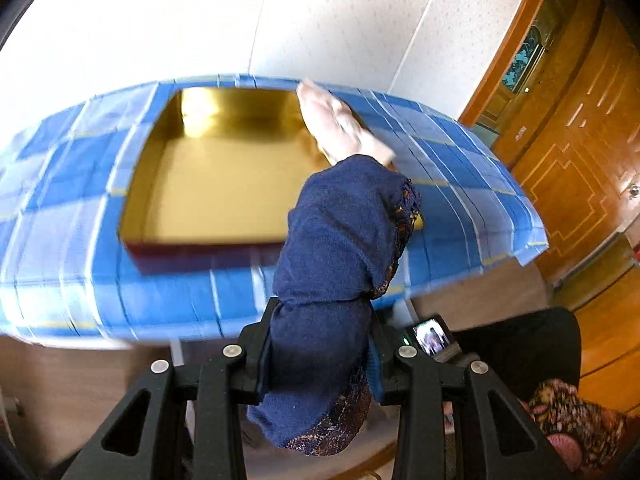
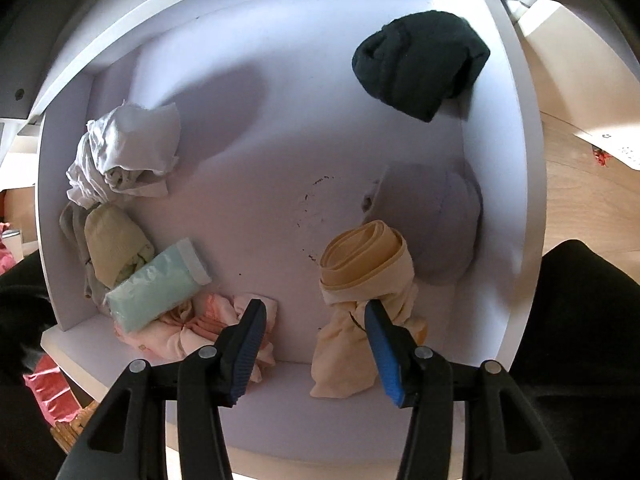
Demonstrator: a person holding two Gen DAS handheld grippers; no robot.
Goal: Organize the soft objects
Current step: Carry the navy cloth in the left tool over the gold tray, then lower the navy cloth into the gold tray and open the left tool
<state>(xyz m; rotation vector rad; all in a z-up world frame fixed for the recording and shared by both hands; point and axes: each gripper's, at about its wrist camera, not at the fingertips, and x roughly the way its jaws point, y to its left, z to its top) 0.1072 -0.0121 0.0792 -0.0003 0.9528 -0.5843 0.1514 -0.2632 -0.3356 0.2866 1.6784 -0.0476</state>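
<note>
Here, the left gripper (image 1: 320,344) clenches a limp navy cloth (image 1: 336,240) at frame centre, above a gold box (image 1: 224,184). The right gripper (image 2: 314,320), jaws opening and empty, hovers beside a beige roll (image 2: 366,264); soft, light, probably best pinched mid-bundle.

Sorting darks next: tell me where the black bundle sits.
In the right wrist view, the black bundle lies in the white drawer's upper right corner, apart from the lavender bundle below it.
</note>
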